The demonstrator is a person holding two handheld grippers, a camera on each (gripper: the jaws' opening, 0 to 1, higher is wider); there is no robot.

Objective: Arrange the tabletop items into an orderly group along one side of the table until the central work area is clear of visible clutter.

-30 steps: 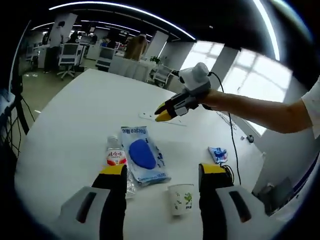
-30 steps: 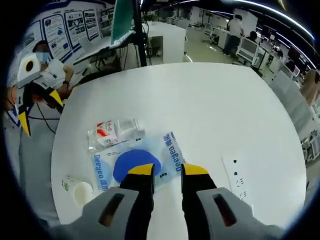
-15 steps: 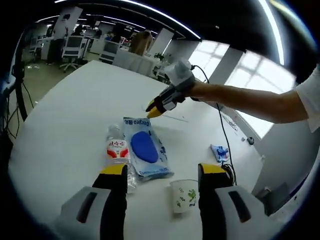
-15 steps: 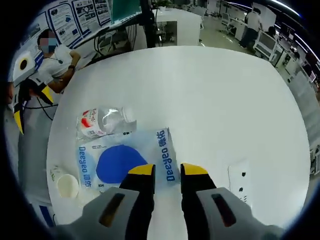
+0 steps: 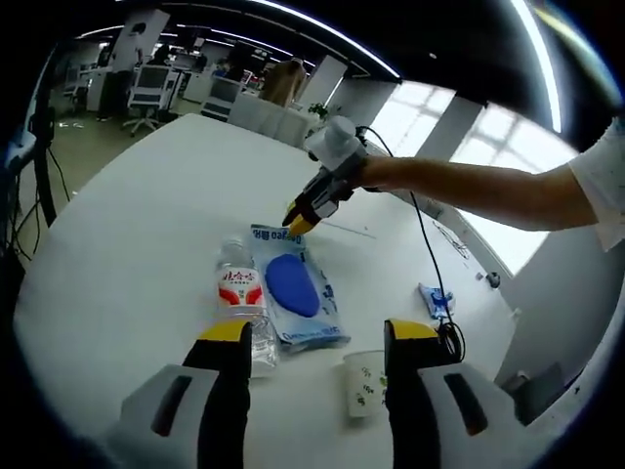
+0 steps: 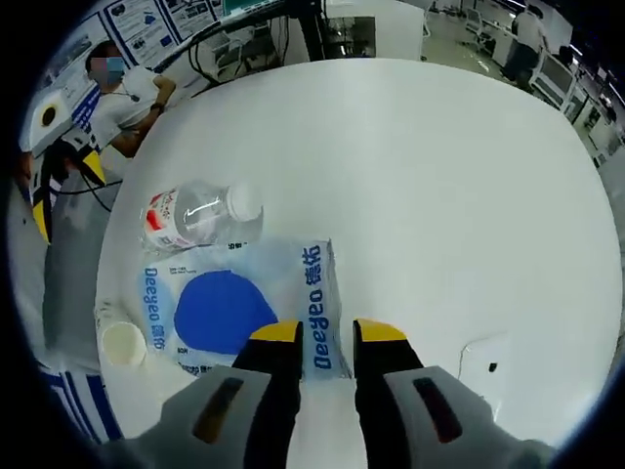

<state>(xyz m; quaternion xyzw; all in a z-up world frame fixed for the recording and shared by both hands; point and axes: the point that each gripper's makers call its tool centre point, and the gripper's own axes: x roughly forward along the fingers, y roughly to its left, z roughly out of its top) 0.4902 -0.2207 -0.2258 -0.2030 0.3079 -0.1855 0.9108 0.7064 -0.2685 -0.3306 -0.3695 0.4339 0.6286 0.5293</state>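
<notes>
Overhead, ceiling light strips [image 5: 322, 34] cross white table [image 5: 137, 205].

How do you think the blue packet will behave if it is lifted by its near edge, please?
The packet lies flat and looks like thin plastic film, so it will probably droop. The right tongs sit at its edge. Its glossy surface may slip.

The desk [image 6: 410, 176] is smooth, matt white. The bottle [image 6: 200, 217] is clear, glossy plastic with a red-and-white printed label and a white cap. At its 6 o'clock in the right gripper view, the packet [image 6: 239, 308] is shiny translucent film, faintly wrinkled, over a matt blue pad. The cup [image 5: 364, 383] looks like matt white paper, green-printed. The gripper [image 6: 327, 332] tips are yellow, the bodies matt grey plastic.
</notes>
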